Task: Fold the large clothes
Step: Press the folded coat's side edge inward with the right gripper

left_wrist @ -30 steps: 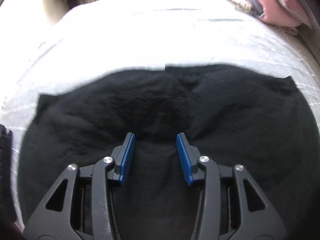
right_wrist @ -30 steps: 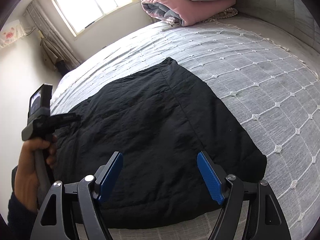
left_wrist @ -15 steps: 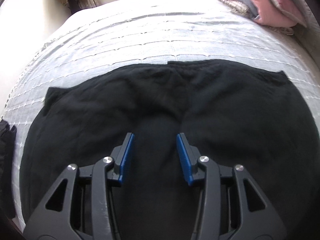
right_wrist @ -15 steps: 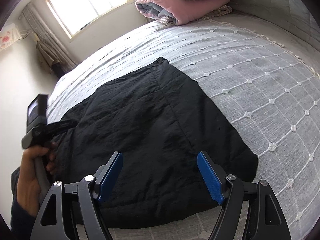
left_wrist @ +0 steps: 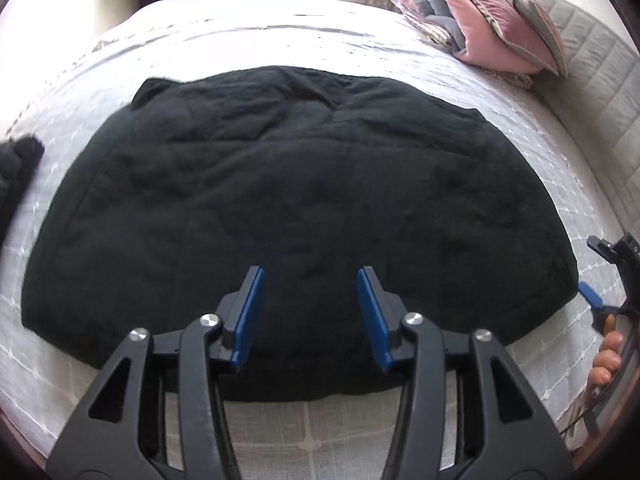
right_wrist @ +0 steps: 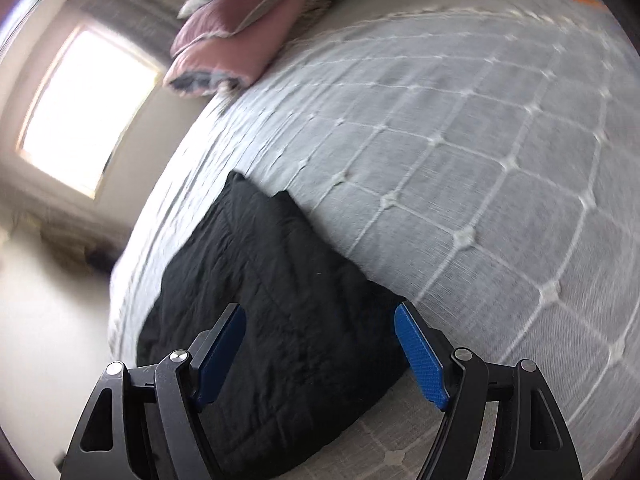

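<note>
A black padded garment [left_wrist: 296, 200] lies folded flat on the grey quilted bed cover [left_wrist: 320, 36]. My left gripper [left_wrist: 309, 273] hangs over the garment's near edge; its jaws are opening and nothing is between them. At the right edge of that view a hand [left_wrist: 606, 356] holds the other tool, and a blue pad [left_wrist: 590, 295] of it sits just off the garment's right corner. In the right wrist view my right gripper [right_wrist: 319, 308] stands open above the black garment [right_wrist: 272, 300] near its right edge, holding nothing.
A folded pink and grey quilt [left_wrist: 492, 20] lies at the far right by the padded headboard [left_wrist: 600, 92]. Dark clothing [left_wrist: 16, 164] sits at the bed's left edge. A bright window [right_wrist: 88, 108] is behind the bed. Bare cover [right_wrist: 460, 160] stretches right of the garment.
The left gripper has drawn back, so the whole garment now shows, and its jaws have widened a little. The right gripper has rolled and shifted toward the garment's right corner.
</note>
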